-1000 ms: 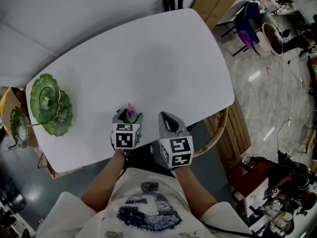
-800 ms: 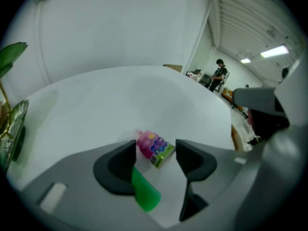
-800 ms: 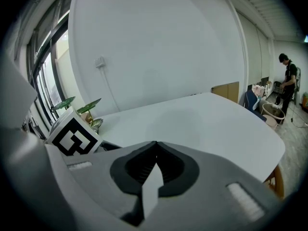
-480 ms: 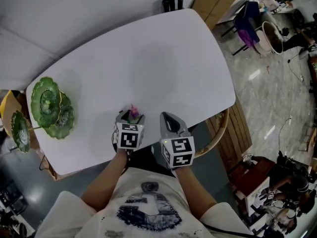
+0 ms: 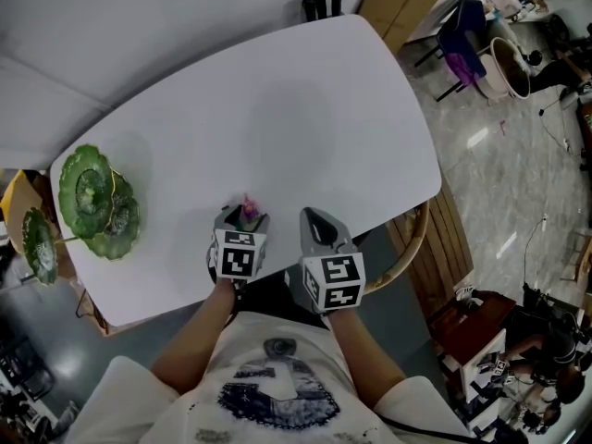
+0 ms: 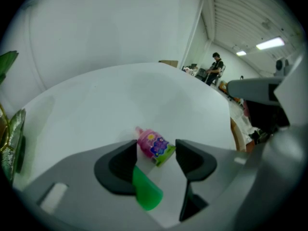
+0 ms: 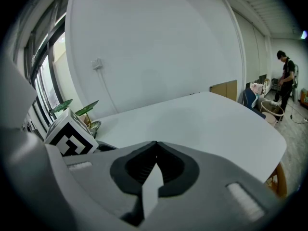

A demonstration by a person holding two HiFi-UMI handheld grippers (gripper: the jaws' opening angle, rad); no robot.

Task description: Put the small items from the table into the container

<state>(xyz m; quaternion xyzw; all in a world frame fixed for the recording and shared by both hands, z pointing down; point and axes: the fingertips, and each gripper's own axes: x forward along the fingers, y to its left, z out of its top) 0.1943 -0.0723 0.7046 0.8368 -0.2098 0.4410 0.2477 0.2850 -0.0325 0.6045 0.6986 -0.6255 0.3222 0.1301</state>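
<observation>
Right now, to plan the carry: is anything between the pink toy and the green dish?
Nothing visible does. The stretch of table between the pink toy and the green dish is bare white, and the right hand-held gripper sits on the toy's far side, away from that path.

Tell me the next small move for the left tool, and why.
Probably close the left tool on the pink bottle. Its jaws stand apart with the bottle lying on the white table between their tips, not yet gripped, so it looks lined up. The green leaf-shaped dish sits at the table's left end. The right tool is shut and empty.
</observation>
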